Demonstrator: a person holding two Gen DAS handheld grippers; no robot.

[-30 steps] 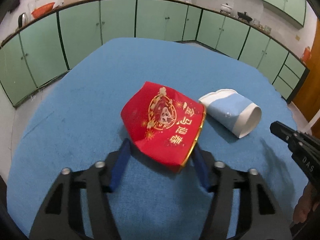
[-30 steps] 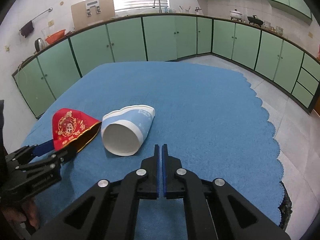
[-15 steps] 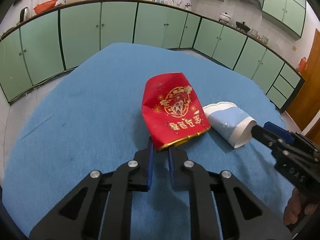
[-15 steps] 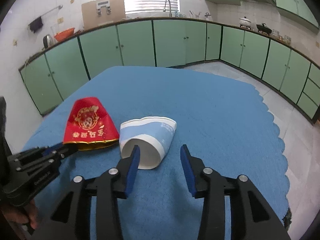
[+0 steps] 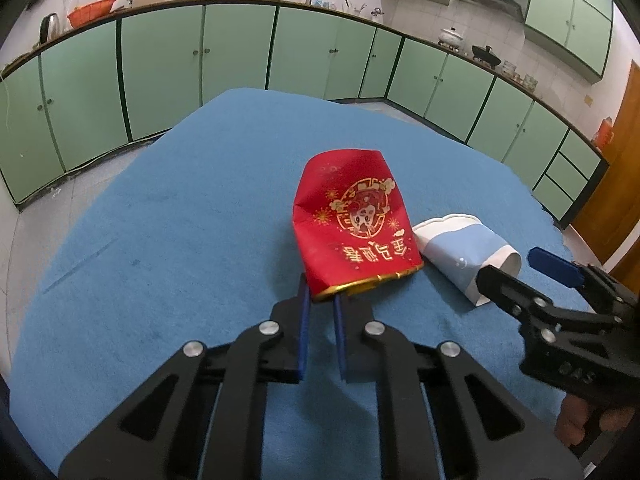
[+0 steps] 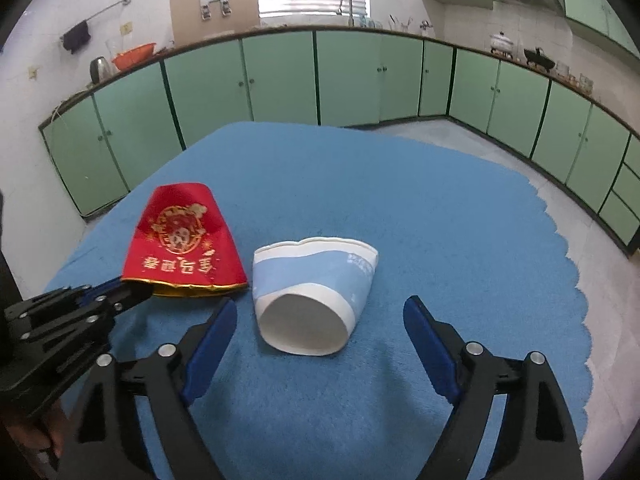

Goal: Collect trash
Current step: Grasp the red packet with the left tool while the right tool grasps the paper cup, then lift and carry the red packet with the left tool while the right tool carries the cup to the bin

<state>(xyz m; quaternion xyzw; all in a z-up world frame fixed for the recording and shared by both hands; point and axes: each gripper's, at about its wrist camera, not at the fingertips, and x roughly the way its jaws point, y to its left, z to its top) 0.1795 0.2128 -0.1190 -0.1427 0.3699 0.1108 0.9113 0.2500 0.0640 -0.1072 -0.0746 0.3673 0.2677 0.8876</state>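
Blue carpet-like cloth covers the desk [image 6: 400, 208], which stands in a kitchen ringed by green cabinets [image 6: 280, 76]. Near the desk's left edge the left gripper [image 5: 320, 306] pinches the gold rim of a flattened red cup [image 5: 354, 224]. Just beside it a blue-and-white cup [image 6: 316, 280] lies on its side, its mouth between the right gripper [image 6: 320, 320]'s jaws, which have just been opening wide.

The left gripper [image 5: 320, 300], black with blue pads, points down at a slant, its jaws pinched on the gold-trimmed rim of a crushed red paper cup [image 5: 354, 224]. The right gripper [image 6: 320, 316] tilts down likewise, its jaws just opened wide, the pads pressing nothing. A hand [image 5: 592, 420] grips its handle
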